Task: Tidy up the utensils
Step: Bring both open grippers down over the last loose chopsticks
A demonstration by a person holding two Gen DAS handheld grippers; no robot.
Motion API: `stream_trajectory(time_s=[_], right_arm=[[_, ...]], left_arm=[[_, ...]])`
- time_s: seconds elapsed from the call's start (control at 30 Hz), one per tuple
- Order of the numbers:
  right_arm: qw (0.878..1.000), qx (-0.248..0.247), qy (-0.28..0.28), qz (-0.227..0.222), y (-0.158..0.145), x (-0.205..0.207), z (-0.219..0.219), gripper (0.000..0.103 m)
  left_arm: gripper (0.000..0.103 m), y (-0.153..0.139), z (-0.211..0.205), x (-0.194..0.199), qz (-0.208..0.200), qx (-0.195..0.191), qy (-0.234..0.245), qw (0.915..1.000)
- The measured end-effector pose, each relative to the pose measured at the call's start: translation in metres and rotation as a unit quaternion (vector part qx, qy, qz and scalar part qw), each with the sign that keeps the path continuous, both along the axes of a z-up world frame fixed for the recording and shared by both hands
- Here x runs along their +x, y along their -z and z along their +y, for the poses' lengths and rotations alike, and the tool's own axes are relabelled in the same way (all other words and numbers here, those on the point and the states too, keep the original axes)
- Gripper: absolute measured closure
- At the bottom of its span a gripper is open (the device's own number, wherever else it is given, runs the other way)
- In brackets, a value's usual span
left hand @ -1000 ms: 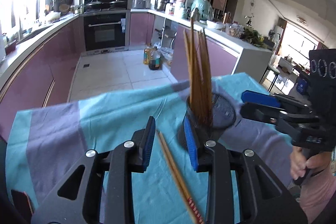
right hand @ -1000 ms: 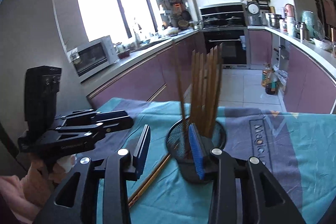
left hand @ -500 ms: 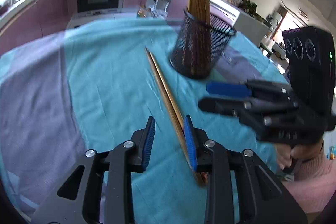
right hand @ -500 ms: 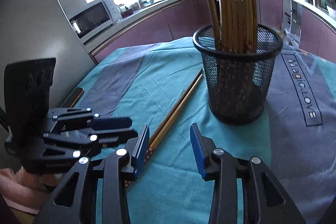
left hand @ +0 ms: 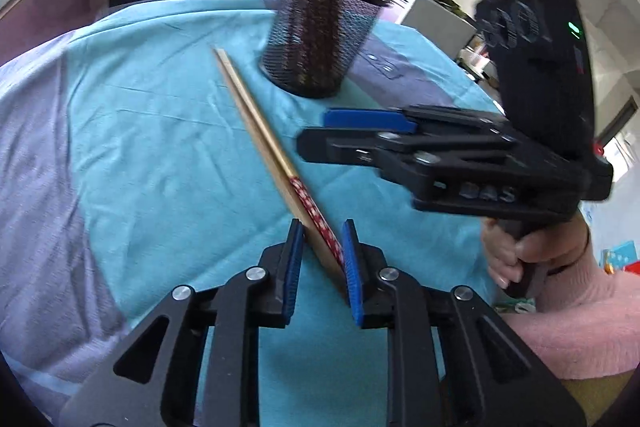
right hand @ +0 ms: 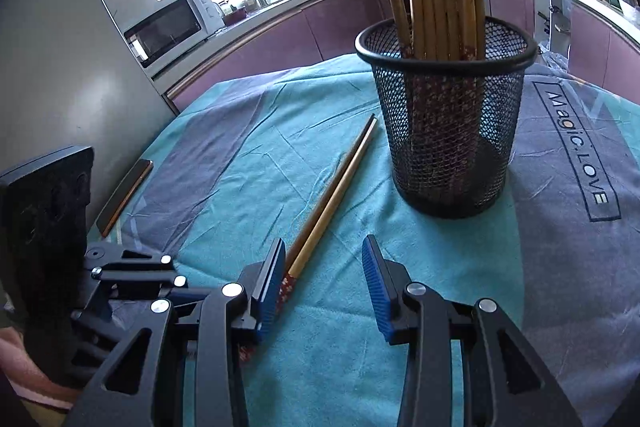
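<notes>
A pair of wooden chopsticks point(left hand: 260, 131) with red patterned ends lies on the teal cloth; it also shows in the right wrist view point(right hand: 332, 199). A black mesh holder point(left hand: 320, 39) with several chopsticks stands behind it, also in the right wrist view point(right hand: 448, 115). My left gripper point(left hand: 320, 255) is low over the cloth, its jaws narrowed around the red patterned ends, with small gaps still showing. My right gripper point(right hand: 324, 267) is open and empty, just right of the chopstick ends; it shows in the left wrist view point(left hand: 360, 131).
A phone point(right hand: 124, 195) lies on the cloth near its left edge. A microwave point(right hand: 168, 27) and kitchen counters stand beyond the table. The cloth point(right hand: 568, 163) has a grey printed panel at the right.
Both grippers have come down from the holder toward the near ends of the loose chopsticks. My left jaws have narrowed around the red ends.
</notes>
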State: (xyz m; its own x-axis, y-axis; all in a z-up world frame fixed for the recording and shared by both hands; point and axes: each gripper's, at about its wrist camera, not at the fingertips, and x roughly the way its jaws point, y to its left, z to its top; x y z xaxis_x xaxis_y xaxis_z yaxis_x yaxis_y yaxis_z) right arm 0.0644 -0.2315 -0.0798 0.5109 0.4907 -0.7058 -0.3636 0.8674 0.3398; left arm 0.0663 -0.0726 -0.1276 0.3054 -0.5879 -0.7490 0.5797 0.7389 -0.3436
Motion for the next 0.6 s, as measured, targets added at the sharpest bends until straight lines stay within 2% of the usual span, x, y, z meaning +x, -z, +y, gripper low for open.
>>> stream_trajectory(time_s=[0.1,0.4,0.6], right_arm=[[1.000,-0.004,0.002,0.003,0.002,0.003,0.002,0.065],[0.999,-0.036,0.005,0.000,0.006,0.011,0.015,0.065],[0.998,-0.065,0.009,-0.005,0.006,0.013,0.019,0.068]], left_arm=[[0.084,-0.001,-0.001,-0.002,-0.004,0.001,0.005,1.0000],[0.084,-0.013,0.027,0.017,-0.025,0.004,-0.053,0.9983],[0.084,-0.021,0.033,0.036,-0.035,0.007,-0.078,0.9963]])
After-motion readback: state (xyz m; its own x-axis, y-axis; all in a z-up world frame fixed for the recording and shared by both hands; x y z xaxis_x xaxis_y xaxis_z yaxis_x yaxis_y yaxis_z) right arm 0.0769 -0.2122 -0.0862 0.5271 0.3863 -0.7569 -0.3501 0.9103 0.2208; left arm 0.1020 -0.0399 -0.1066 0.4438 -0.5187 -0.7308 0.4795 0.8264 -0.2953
